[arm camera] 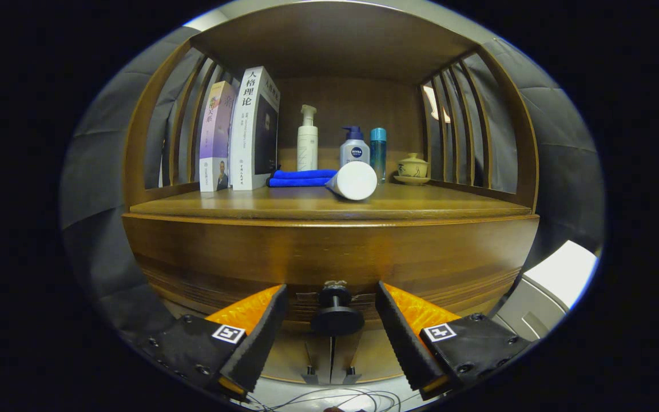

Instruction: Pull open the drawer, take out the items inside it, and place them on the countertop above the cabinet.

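A wooden cabinet faces me, its drawer front (329, 252) closed under the countertop (432, 207). The round black drawer knob (336, 315) sits between my two fingers, level with their tips. My gripper (332, 300) is open, with a gap on each side of the knob, so neither pad touches it. The fingers (261, 332) are black with orange backs. What the drawer holds is hidden.
On the countertop stand two books (243, 134) at the left, a folded blue cloth (301, 177), a white tube lying on its side (354, 180), three bottles (355, 147) and a small lidded teacup (413, 167). A white box (552, 283) stands right of the cabinet.
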